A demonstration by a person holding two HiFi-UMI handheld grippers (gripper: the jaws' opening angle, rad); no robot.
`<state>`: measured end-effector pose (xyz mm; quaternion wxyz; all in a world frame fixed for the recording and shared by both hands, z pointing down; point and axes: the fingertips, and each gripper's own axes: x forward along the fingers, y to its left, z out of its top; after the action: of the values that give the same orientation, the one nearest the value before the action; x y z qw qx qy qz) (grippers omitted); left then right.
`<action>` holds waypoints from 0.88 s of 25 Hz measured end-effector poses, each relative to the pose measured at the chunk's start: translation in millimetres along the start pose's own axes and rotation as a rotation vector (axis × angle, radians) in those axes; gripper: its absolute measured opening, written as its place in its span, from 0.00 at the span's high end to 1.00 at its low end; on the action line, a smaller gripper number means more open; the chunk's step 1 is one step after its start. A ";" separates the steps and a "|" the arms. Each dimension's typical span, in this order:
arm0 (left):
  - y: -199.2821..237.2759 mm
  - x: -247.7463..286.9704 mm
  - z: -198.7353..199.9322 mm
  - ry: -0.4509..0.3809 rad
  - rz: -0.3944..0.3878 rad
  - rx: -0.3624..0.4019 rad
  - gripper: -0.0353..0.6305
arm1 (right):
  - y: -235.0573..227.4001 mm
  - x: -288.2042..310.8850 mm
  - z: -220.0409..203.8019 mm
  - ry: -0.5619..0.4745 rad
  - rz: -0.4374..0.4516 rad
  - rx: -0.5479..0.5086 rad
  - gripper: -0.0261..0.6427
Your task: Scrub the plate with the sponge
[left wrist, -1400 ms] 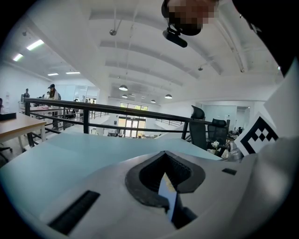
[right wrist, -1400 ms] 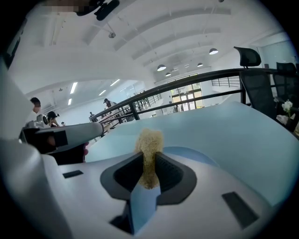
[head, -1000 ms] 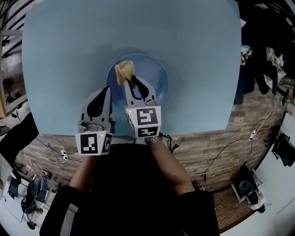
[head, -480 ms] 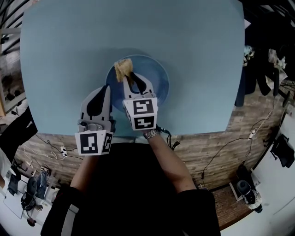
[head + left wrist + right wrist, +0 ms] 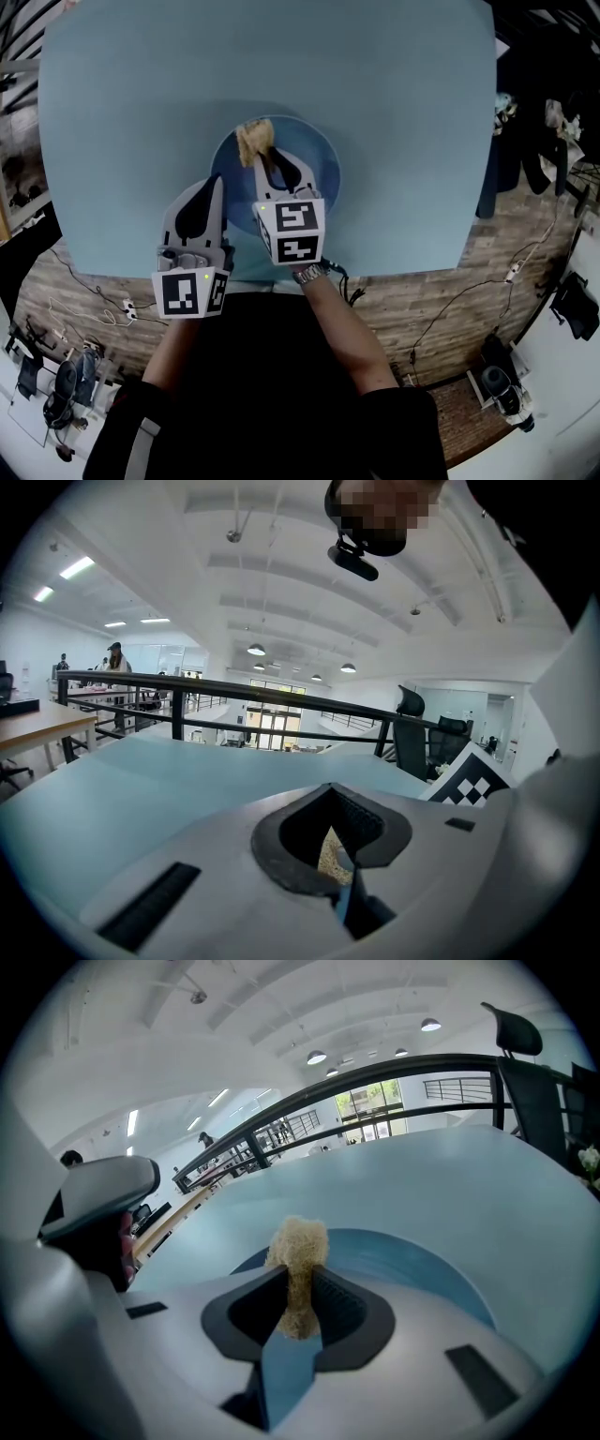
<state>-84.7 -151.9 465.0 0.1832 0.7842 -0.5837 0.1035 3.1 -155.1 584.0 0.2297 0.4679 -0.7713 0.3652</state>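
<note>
**Sponge clamped at the plate's far-left rim**

Just left of the plate (image 5: 314, 164), the left gripper (image 5: 217, 183) has its jaws pressed together with nothing held between them. Its tips reach the plate's left rim (whether they touch it cannot be told). Its marker cube (image 5: 190, 291) sits off the plate's near-left side, close to the person.

The sponge (image 5: 253, 139), tan and fibrous, sits over the far-left part of the plate, by the rim. The right gripper (image 5: 262, 156) comes in from the plate's near side and lies across its left-centre. In the right gripper view the jaws are clenched on the lower part of the sponge (image 5: 298, 1241), and a rounded tuft sticks out beyond the tips. Behind the tuft, the blue plate (image 5: 403, 1255) curves away to the right.

The plate is round and blue. It rests on the light blue worktop (image 5: 403, 112), towards the edge nearest the person. Its right half shows as plain blue surface. Further right of the plate, past the worktop's edge, lies a wood-patterned floor (image 5: 427, 309).
</note>
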 end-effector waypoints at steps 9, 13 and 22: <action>-3.5 -1.0 1.1 -0.002 -0.006 0.001 0.94 | -24.0 -10.1 4.4 -0.020 -0.047 0.016 0.85; -4.2 -1.9 2.0 -0.004 -0.015 0.004 0.94 | -33.5 -15.2 3.7 -0.021 -0.066 0.032 0.85; -4.9 -2.6 5.2 -0.014 -0.022 0.012 0.95 | -56.0 -30.9 -1.7 -0.004 -0.140 0.041 0.85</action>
<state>-81.0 -150.5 458.5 0.1756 0.7925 -0.5755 0.0997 67.0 -153.2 583.1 0.2438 0.5261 -0.7294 0.3629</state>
